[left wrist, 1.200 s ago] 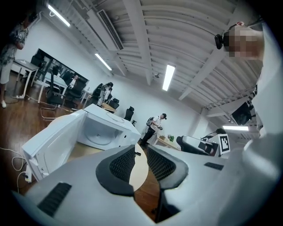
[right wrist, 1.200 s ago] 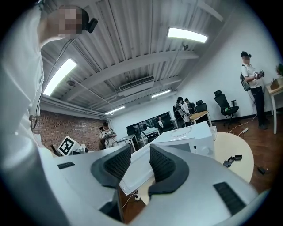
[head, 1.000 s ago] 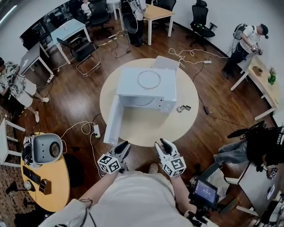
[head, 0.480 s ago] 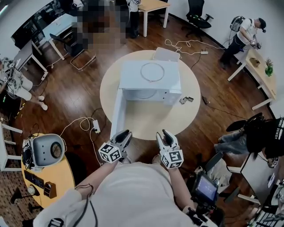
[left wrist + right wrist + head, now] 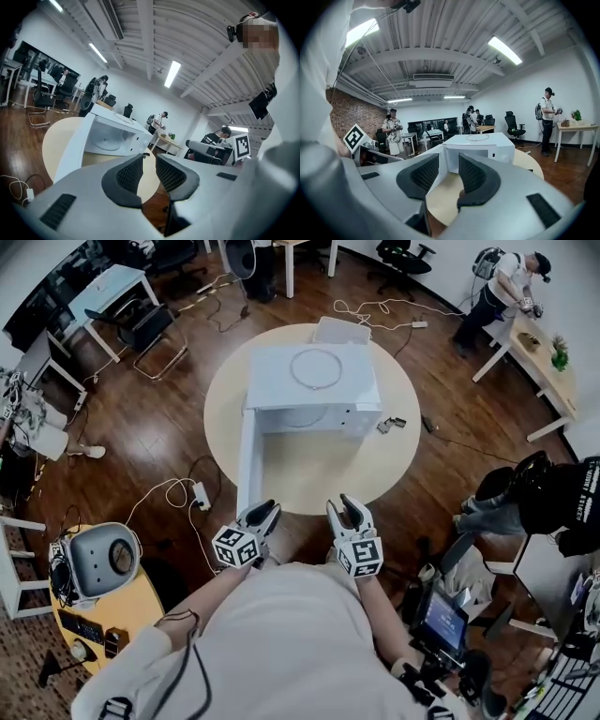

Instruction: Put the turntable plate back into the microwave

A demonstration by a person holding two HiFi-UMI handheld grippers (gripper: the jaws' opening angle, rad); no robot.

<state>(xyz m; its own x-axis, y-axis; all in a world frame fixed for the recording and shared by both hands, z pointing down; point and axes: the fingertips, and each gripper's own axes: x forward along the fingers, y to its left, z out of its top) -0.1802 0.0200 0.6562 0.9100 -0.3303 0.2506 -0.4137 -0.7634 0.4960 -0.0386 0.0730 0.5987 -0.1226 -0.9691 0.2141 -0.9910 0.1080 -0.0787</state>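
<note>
A white microwave (image 5: pixel 314 381) stands mid-way on the round cream table (image 5: pixel 309 474), its door (image 5: pixel 246 460) swung open toward me on the left. A thin ring (image 5: pixel 316 368) lies on its top. In the left gripper view a pale round plate (image 5: pixel 108 143) shows on the floor of the microwave (image 5: pixel 119 133) cavity. My left gripper (image 5: pixel 266 511) and right gripper (image 5: pixel 345 505) hover side by side at the table's near edge, short of the door. Both are open and empty: left gripper (image 5: pixel 149 158) with a narrow gap, right gripper (image 5: pixel 449 159) wider, pointing at the microwave (image 5: pixel 480 143).
A flat white box (image 5: pixel 339 331) sits behind the microwave; two small dark items (image 5: pixel 391 424) lie to its right. On the floor at left run a cable and power strip (image 5: pixel 201 493). A yellow side table with a grey appliance (image 5: pixel 94 559) stands lower left. A screen on a stand (image 5: pixel 441 622) is lower right.
The table and microwave have slid upward in the head view as it shifted. Both grippers have kept to the table's near edge, their jaws unchanged.
</note>
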